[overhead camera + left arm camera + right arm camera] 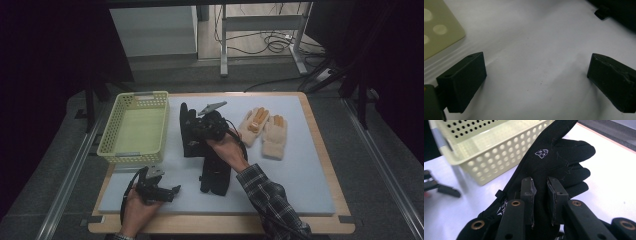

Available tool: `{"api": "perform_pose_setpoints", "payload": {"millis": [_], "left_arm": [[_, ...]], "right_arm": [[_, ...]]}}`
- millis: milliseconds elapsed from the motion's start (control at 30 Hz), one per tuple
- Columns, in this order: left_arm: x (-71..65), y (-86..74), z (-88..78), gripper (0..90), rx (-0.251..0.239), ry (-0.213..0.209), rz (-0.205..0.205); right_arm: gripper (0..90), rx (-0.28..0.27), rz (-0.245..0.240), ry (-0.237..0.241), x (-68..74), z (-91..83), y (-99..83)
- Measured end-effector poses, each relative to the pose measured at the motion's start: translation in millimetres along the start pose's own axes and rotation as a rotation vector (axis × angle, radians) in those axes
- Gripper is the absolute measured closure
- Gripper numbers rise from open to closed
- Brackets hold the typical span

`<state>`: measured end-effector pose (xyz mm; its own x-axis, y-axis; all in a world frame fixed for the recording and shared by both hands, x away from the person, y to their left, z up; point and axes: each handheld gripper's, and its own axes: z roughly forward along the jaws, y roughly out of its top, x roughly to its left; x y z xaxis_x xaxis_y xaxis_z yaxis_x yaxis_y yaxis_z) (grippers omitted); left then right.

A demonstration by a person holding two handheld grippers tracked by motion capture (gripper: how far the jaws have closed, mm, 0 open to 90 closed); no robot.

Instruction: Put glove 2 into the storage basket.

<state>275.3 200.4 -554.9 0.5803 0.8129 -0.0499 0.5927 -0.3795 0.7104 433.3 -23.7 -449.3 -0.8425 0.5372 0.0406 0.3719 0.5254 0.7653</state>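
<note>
Glove (pixel 554 162): black, cuff hidden behind right gripper (pixel 541 195), jaws clamped on it
Left gripper (pixel 536 77): jaws wide apart, nothing between
Basket (pixel 486 157): cut off

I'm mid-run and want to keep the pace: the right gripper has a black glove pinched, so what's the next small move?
Probably carry the black glove leftward over the basket rim and release. The right gripper has its jaws nearly closed on the glove's fabric, the basket looks empty beside it, and the left gripper rests open over bare mat, out of the way.
</note>
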Motion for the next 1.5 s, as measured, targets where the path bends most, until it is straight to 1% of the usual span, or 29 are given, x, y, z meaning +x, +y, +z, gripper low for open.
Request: {"api": "perform_pose_setpoints", "payload": {"millis": [67,200,233,267,333,400,500,533,567,600,633,667,700,733,900,933,967,1000,1033,1067,1100,1167,1200,1233,1267,1367,1400,1433,1500], "left_arm": [[0.0,0.0,0.0,2.6,0.0,0.0,0.0],[-0.1,0.0,0.0,2.6,-0.001,-0.001,-0.001],[-0.1,0.0,0.0,2.6,-0.001,0.0,-0.001],[0.0,0.1,-0.1,2.6,0.0,0.001,0.001],[0.2,0.1,-0.2,2.6,0.001,0.001,0.004],[0.2,0.1,-0.2,2.6,0.001,0.002,0.004],[-0.1,0.1,0.0,2.6,-0.002,0.002,0.001],[-0.1,0.1,0.0,2.6,-0.002,0.002,0.001],[-0.1,0.0,0.0,2.6,-0.002,0.002,0.0],[-0.1,0.0,0.0,2.6,-0.002,0.002,0.0],[-0.1,0.0,-0.1,2.7,-0.002,0.003,0.0],[-0.1,0.0,-0.1,2.7,-0.002,0.003,0.0],[-0.1,0.0,-0.1,2.7,-0.002,0.002,0.0],[-0.2,0.0,0.0,2.7,-0.003,0.002,0.0],[-0.2,0.0,0.0,2.6,-0.003,0.003,0.0],[-0.2,-0.1,-0.1,2.7,-0.003,0.002,0.001],[-0.2,-0.1,-0.1,2.7,-0.003,0.002,0.001],[0.1,0.0,-0.3,2.7,0.0,0.003,0.004],[0.0,0.0,-0.3,2.7,0.0,0.002,0.004],[0.0,0.0,-0.3,2.7,0.0,0.002,0.004],[0.0,0.0,-0.3,2.7,0.0,0.002,0.004],[-0.2,-0.1,-0.2,2.7,0.0,0.002,0.001],[-0.2,-0.1,-0.3,2.7,0.0,0.002,0.0],[-0.2,-0.1,-0.3,2.7,0.0,0.002,0.001],[-0.2,-0.1,-0.3,2.7,0.0,0.002,0.001],[0.0,-0.1,-0.3,2.7,0.0,0.003,0.004],[0.0,-0.1,-0.3,2.7,0.0,0.003,0.003],[-0.2,-0.1,-0.3,2.7,0.0,0.002,0.0],[-0.2,-0.1,-0.3,2.7,0.0,0.002,0.001]], "right_arm": [[75.6,-0.004,0.011,0.002,3.9,-9.6,-6.4],[75.5,-0.004,0.009,-0.004,10.8,-25.6,-17.1],[75.5,-0.011,0.018,-0.006,15.2,-35.7,-23.8],[75.5,-0.011,0.018,-0.006,15.2,-35.7,-23.8],[75.5,-0.015,0.017,-0.027,21.6,-47.1,-31.7],[75.5,-0.016,0.012,-0.04,23.8,-50.9,-34.7],[75.3,-0.018,0.036,-0.054,30.6,-64.7,-48.8],[75.3,-0.018,0.036,-0.054,30.6,-64.7,-48.8],[75.3,-0.016,0.046,-0.054,34.0,-69.5,-55.7],[75.3,-0.016,0.046,-0.054,34.0,-69.5,-55.7],[75.2,-0.011,0.05,-0.061,37.7,-72.9,-62.8],[75.2,-0.011,0.05,-0.061,37.7,-72.9,-62.8],[75.1,-0.007,0.053,-0.072,40.5,-74.1,-69.3],[75.1,-0.007,0.053,-0.072,40.5,-74.1,-69.3],[74.5,-0.001,0.074,-0.103,40.9,-67.9,-89.3],[72.2,0.015,0.078,-0.119,40.3,-61.8,-97.9],[72.2,0.015,0.078,-0.119,40.3,-61.8,-97.9],[70.5,0.022,0.072,-0.132,40.0,-58.8,-102.4],[65.1,0.026,0.074,-0.141,39.8,-52.6,-111.3],[65.1,0.026,0.074,-0.141,39.8,-52.6,-111.3],[57.7,0.028,0.06,-0.161,40.6,-48.9,-116.5],[55.5,0.027,0.055,-0.169,40.7,-47.9,-117.8],[52.8,0.027,0.051,-0.175,40.7,-47.1,-118.9],[46.8,0.026,0.054,-0.172,39.4,-46.2,-120.2],[46.8,0.026,0.054,-0.172,39.4,-46.2,-120.2],[39.2,0.019,0.056,-0.158,37.2,-49.7,-118.4],[35.9,-0.003,0.055,-0.155,35.0,-56.6,-116.0],[35.9,-0.003,0.055,-0.155,35.0,-56.6,-116.0],[34.7,-0.009,0.052,-0.154,30.9,-67.7,-115.0]]}}
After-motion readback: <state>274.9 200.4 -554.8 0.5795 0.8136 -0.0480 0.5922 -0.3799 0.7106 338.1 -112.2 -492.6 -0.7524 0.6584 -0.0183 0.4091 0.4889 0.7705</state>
